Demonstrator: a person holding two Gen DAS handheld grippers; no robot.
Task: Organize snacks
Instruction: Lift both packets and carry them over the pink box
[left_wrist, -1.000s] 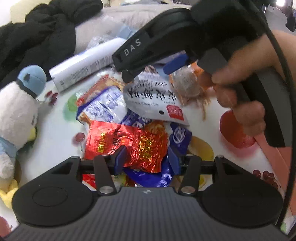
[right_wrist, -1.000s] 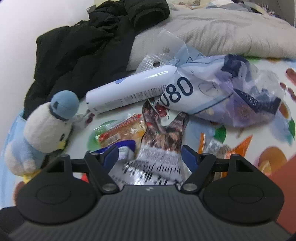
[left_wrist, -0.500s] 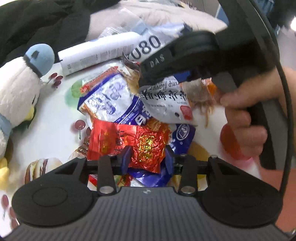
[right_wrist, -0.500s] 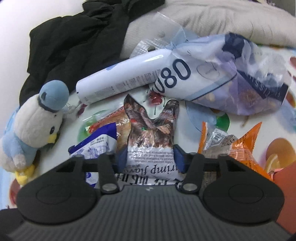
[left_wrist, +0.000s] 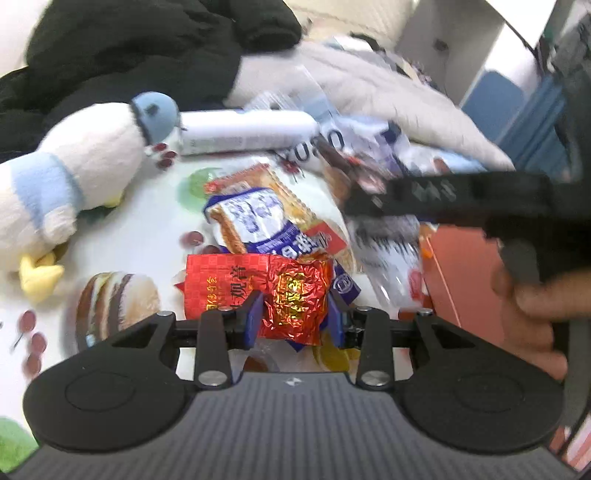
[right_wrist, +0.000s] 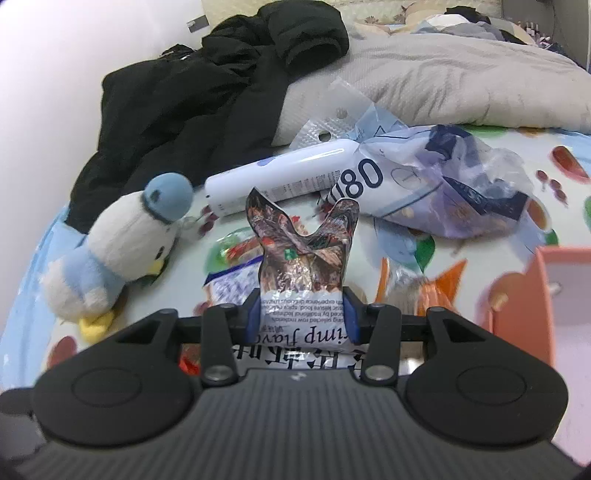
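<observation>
My left gripper (left_wrist: 295, 317) is shut on a crinkled red foil packet (left_wrist: 266, 291), lifted off the snack pile. Under it lie a blue and white biscuit pack (left_wrist: 255, 218) and an orange cracker pack (left_wrist: 280, 184). My right gripper (right_wrist: 301, 317) is shut on a white shrimp-flavour bag (right_wrist: 303, 266) with a brown top, held upright above the cloth. In the left wrist view the right gripper (left_wrist: 373, 206) and a person's hand (left_wrist: 532, 314) cross the right side, blurred, with the white bag (left_wrist: 388, 243) hanging from it.
A white and blue plush bird (right_wrist: 125, 243), a white spray can (right_wrist: 280, 177) and a blue printed plastic bag (right_wrist: 443, 184) lie on the fruit-print cloth (right_wrist: 498, 236). Black jacket (right_wrist: 207, 92) and grey quilt (right_wrist: 443, 77) behind. An orange-pink box (right_wrist: 546, 295) stands at the right; orange wrappers (right_wrist: 428, 291) beside it.
Both grippers closed on their packets and lifted them off the pile. The left wrist view tilted and the red packet rose; the shrimp bag now stands upright in the right jaws.
</observation>
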